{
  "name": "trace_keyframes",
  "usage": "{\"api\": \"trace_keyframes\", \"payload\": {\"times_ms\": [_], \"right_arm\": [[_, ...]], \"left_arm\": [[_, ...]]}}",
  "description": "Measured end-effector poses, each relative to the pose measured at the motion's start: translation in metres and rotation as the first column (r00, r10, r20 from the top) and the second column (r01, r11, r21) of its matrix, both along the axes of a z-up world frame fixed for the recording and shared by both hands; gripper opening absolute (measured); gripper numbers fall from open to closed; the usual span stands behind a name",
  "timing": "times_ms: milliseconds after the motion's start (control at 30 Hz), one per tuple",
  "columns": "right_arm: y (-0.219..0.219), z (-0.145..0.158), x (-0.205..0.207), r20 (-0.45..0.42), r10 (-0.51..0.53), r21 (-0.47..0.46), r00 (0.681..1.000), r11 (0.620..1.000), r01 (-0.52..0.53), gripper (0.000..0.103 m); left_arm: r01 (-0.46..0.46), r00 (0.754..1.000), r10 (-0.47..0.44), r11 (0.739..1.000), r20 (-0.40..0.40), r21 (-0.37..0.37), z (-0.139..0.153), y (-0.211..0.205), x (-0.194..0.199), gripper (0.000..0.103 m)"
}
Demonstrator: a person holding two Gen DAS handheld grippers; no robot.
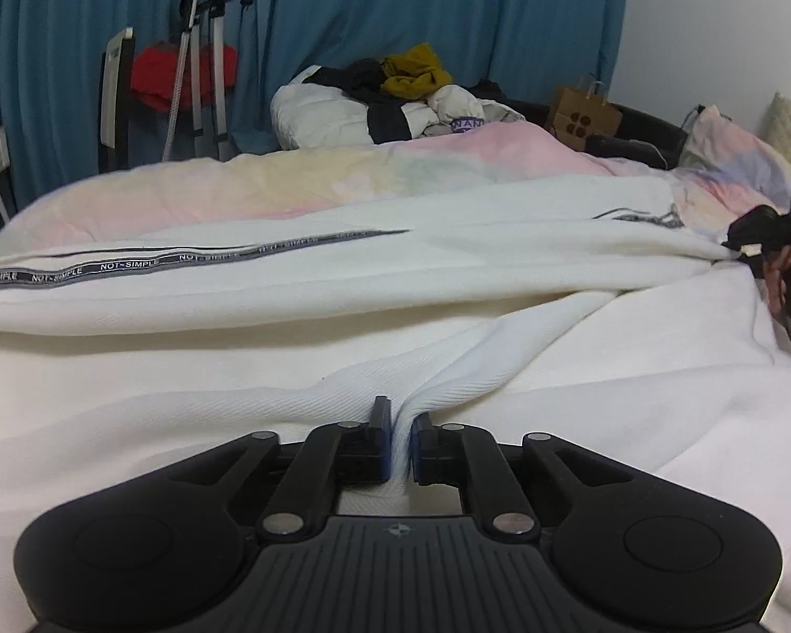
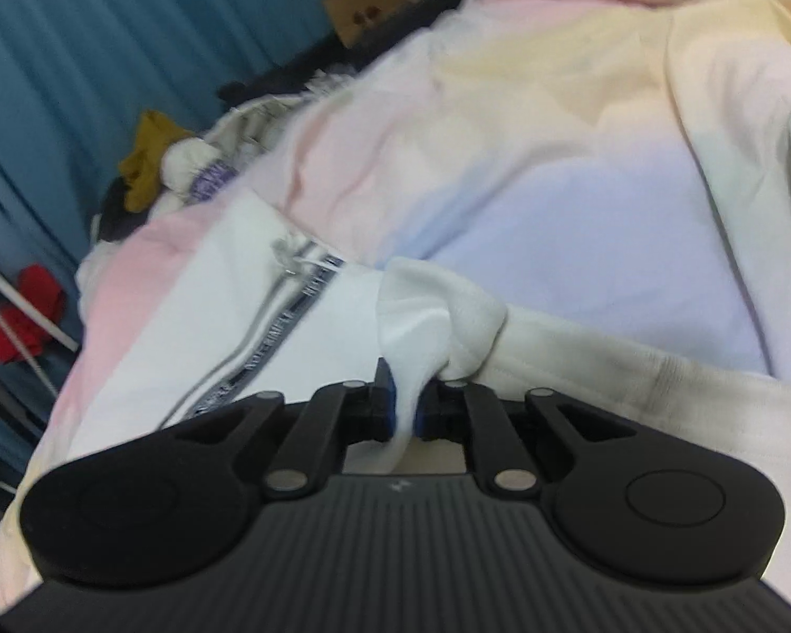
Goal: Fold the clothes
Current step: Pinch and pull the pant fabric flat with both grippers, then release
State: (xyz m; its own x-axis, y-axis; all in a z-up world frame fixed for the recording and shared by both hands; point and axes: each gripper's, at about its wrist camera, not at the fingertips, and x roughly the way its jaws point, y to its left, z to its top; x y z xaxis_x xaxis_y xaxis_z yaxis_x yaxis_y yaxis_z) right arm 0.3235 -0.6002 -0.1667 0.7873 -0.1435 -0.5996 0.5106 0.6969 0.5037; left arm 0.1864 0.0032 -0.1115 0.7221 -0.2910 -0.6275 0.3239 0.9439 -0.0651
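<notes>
White garment [image 1: 343,274]: lying long on bed [image 1: 659,369], partly doubled w/ more folding remaining; left gripper [image 1: 401,438] & right gripper [image 2: 406,406] both pinching its edge.

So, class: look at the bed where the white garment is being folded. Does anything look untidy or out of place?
Yes. A heap of unfolded clothes, with a mustard garment on top, lies crumpled on the far side of the bed. The white garment itself is bunched where each hand-held gripper pinches it.
</notes>
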Motion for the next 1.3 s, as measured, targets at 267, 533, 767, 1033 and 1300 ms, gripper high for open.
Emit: {"api": "trace_keyframes", "payload": {"times_ms": [267,533,767,1033,1300], "right_arm": [[0.057,0.066,-0.060,-0.055,0.093,-0.251,0.994,0.962,-0.104,0.016],[0.152,0.122,-0.139,0.001,0.292,-0.347,0.956,0.897,-0.274,0.016],[0.215,0.147,-0.193,-0.004,0.412,-0.382,0.911,0.841,-0.382,0.016],[0.242,0.148,-0.222,-0.004,0.481,-0.429,0.877,0.791,-0.436,0.016],[0.237,0.137,-0.224,-0.010,0.454,-0.415,0.891,0.809,-0.417,0.016]], "left_arm": [[-0.065,0.998,0.065,0.997,0.007,-0.039,0.015,0.005,-0.012,0.061],[-0.095,0.995,0.095,0.995,0.012,-0.040,0.034,0.000,-0.051,0.069],[-0.125,0.989,0.128,0.991,0.070,-0.051,0.060,0.003,-0.102,0.077],[-0.184,0.980,0.185,0.983,0.078,-0.020,0.069,0.025,-0.138,0.081],[-0.239,0.968,0.238,0.971,0.078,0.004,0.072,0.050,-0.174,0.096]]}}
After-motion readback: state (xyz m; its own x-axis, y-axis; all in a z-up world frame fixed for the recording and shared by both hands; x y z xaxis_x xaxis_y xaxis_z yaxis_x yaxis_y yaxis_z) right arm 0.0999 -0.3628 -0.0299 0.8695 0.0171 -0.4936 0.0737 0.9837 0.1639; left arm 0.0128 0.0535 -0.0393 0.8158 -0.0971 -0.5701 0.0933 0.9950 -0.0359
